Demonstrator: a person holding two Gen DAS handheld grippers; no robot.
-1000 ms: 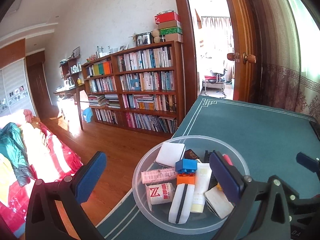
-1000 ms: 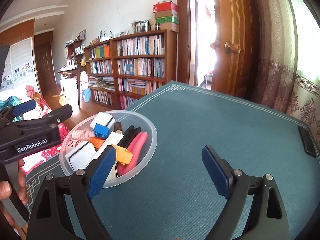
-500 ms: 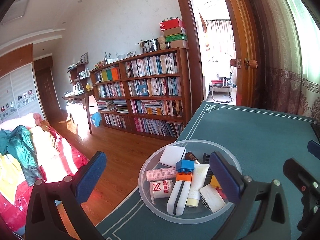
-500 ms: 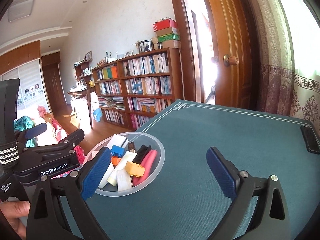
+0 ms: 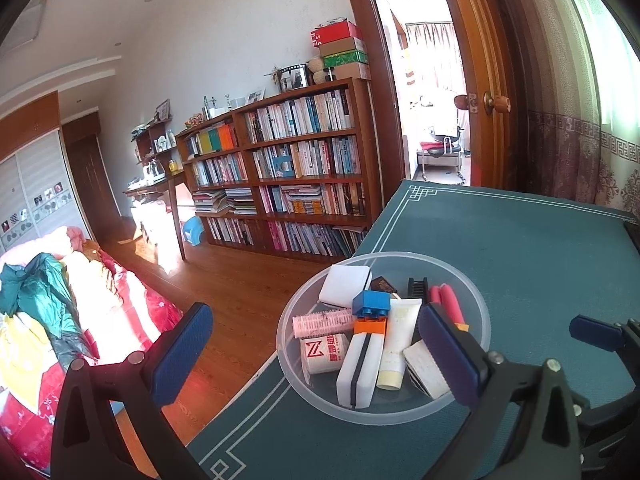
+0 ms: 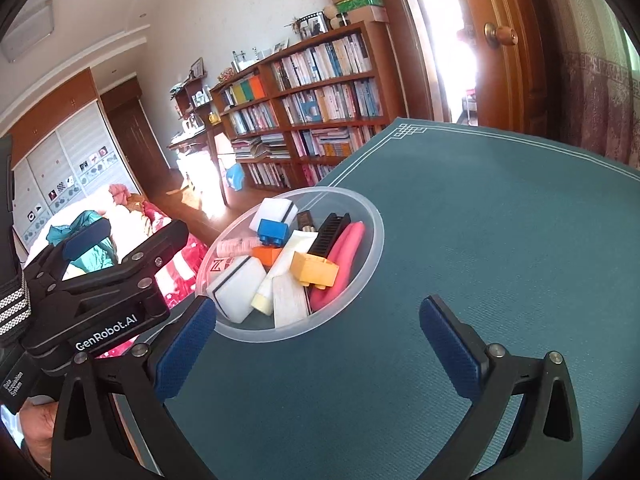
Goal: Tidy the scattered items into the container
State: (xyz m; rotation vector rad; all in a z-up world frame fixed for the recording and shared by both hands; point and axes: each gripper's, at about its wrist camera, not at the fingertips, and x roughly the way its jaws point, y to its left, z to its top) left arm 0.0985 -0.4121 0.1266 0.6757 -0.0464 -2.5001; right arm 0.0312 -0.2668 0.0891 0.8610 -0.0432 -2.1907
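Observation:
A clear plastic bowl [image 5: 474, 296] stands near the left edge of the teal table cloth [image 6: 500, 220]. It holds a white sponge [image 5: 346, 284], a blue brick [image 5: 370, 304], an orange brick [image 5: 370, 326], a pink roller [image 5: 320, 322], a cream tube [image 5: 398, 340], a black comb [image 6: 330, 232] and a yellow brick [image 6: 314, 268]. My left gripper [image 5: 314, 354] hovers open just before the bowl's near side, nothing between its pads. My right gripper [image 6: 318, 354] is open and empty too, over bare cloth to the right of the bowl [image 6: 376, 232].
The table's left edge drops to a wooden floor [image 5: 224, 280], with a bed [image 5: 60, 320] beyond. A black flat object [image 5: 632, 236] lies at the table's far right edge. A bookshelf [image 5: 300, 176], an open door [image 5: 496, 100] and a curtain [image 5: 580, 160] stand behind. A hand [image 6: 36, 420] holds the left gripper.
Both grippers have drawn back and up from the bowl, which now looks smaller and farther. The right view has tilted. Both stay open and empty.

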